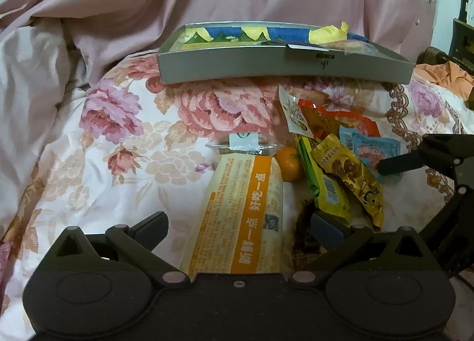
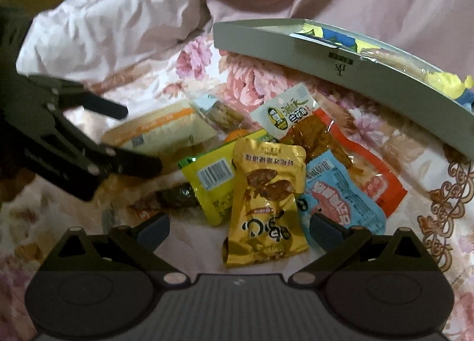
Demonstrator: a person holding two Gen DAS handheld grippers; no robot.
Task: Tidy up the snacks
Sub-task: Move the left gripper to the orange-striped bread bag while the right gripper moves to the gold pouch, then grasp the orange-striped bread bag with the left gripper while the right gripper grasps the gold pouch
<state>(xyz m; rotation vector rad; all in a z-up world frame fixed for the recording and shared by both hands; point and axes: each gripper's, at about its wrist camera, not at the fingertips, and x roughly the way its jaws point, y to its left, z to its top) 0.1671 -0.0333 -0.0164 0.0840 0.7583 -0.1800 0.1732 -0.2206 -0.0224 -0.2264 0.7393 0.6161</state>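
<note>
A pile of snacks lies on a floral bedspread. My left gripper (image 1: pixel 240 227) is open, its fingers either side of a long orange-and-cream cracker pack (image 1: pixel 240 213). A clear tub (image 1: pixel 241 147) and a small orange (image 1: pixel 288 163) lie just beyond it. My right gripper (image 2: pixel 240 228) is open around the lower end of a gold pouch (image 2: pixel 266 207), with a yellow-green packet (image 2: pixel 211 184) to the left and a blue packet (image 2: pixel 343 198) to the right. A grey box (image 1: pixel 281 65) with some snacks inside stands behind the pile.
A red-orange packet (image 2: pixel 376 175) and a white peanut packet (image 2: pixel 284 114) lie by the box (image 2: pixel 340 59). A pink duvet (image 1: pixel 118 15) is bunched up behind and to the left. Orange cloth (image 1: pixel 444 77) lies at the far right.
</note>
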